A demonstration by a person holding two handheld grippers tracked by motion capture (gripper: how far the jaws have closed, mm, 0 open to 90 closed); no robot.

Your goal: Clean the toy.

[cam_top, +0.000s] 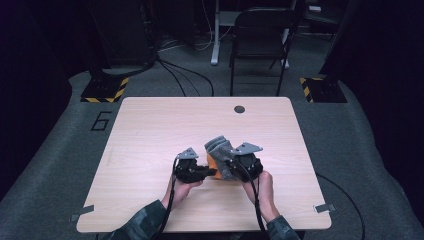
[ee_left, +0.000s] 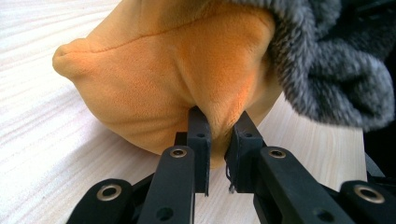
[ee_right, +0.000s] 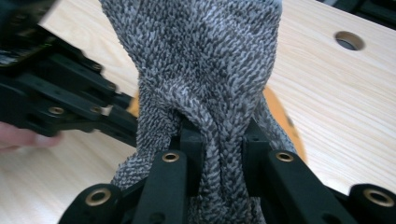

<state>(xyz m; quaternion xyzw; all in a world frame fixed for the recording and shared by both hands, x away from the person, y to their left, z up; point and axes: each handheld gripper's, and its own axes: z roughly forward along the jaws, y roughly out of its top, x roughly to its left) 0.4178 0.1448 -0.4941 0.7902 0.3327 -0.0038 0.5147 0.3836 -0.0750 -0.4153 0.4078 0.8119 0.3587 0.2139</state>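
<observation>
Fabric runs straight between my claws: left claw (ee_left: 218, 133) is clamped on the soft orange plush lining (ee_left: 154, 79), right claw (ee_right: 219, 140) on the fuzzy grey knitted sock (ee_right: 205, 60), just above the pale wooden surface (cam_top: 150, 130).

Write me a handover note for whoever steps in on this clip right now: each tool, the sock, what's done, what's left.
Left tool: shut, pinching a fold of the orange part of the sock, low by the table.
Right tool: shut on the grey part, a bunched ridge between its jaws.
The sock is near the table's middle, on the person's side, between both tools, the grey part drawn up over the orange.
Done: both grips are on.
Left: probably working the grey part along or off the orange; where it ends up I cannot tell.
</observation>
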